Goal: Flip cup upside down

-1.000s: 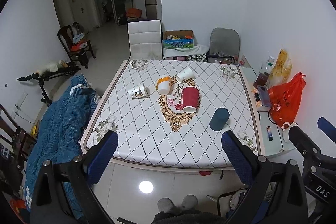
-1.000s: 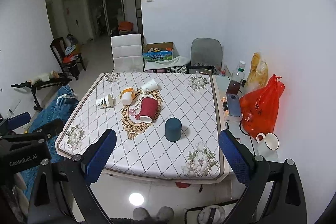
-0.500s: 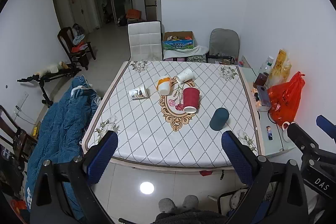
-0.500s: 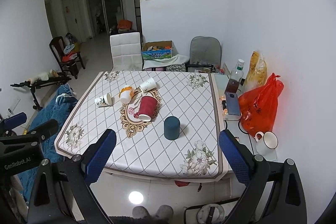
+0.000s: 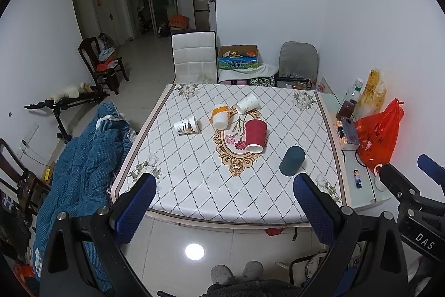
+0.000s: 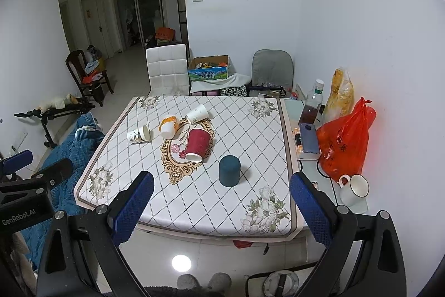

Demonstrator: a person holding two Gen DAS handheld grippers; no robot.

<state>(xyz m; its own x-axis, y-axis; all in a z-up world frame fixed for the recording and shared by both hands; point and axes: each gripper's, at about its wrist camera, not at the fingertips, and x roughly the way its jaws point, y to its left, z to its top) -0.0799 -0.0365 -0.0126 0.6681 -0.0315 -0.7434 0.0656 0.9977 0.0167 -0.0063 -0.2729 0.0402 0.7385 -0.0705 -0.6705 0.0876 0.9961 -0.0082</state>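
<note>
Right wrist view: ribbed red paper cup [image 6: 197, 144] sideways, both tools [image 6: 221, 195] [image 5: 224, 198] wide, empty.

"GenRobot.AI" on left tongs [image 6: 80, 191]; "DAS" on right tongs [image 5: 403, 174].

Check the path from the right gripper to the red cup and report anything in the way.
The dark teal cup stands on the table nearer the right gripper than the red cup, which lies on its side just beyond and left of it. A straight approach would pass close by it. Nothing else visible intervenes.
</note>
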